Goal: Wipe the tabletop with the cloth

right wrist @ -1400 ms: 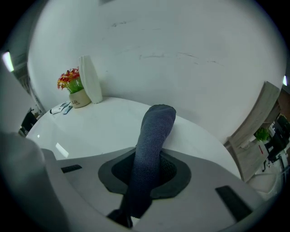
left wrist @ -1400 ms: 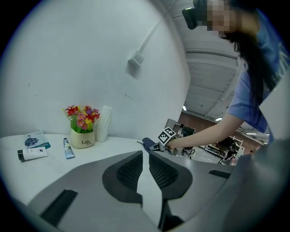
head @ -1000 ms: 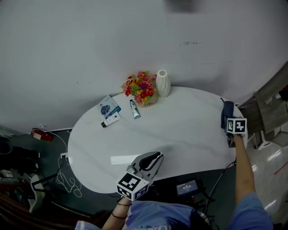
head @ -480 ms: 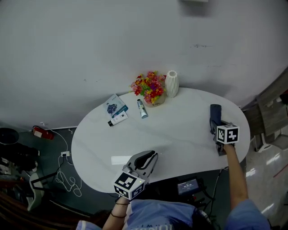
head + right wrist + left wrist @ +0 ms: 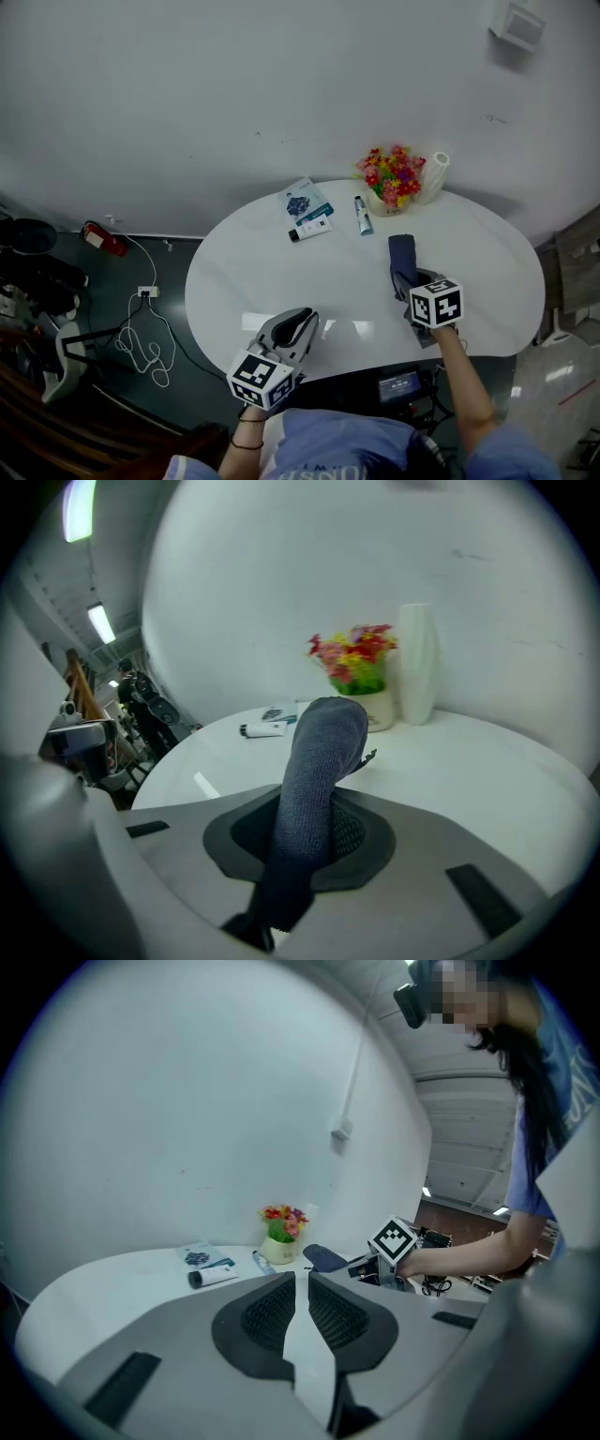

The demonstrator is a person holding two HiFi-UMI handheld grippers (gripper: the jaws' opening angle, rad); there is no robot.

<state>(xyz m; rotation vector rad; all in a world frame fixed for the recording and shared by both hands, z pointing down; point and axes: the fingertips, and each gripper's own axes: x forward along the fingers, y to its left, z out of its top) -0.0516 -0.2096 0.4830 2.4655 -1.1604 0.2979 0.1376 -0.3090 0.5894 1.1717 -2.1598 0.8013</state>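
Observation:
A dark blue cloth lies on the white oval tabletop, its near end clamped in my right gripper. In the right gripper view the cloth fills the space between the jaws and sticks out ahead over the table. My left gripper rests at the table's front edge, left of centre, jaws nearly together with nothing between them. From the left gripper view the right gripper's marker cube and the cloth show further along the table.
At the far edge stand a pot of coloured flowers and a white vase. A small tube, a blue booklet and a dark-capped tube lie near them. Cables and a red object are on the floor at left.
My right gripper has dragged the cloth from the table's right end leftward toward the middle. The head view has swung, so the table sits further right. The left gripper stayed put.

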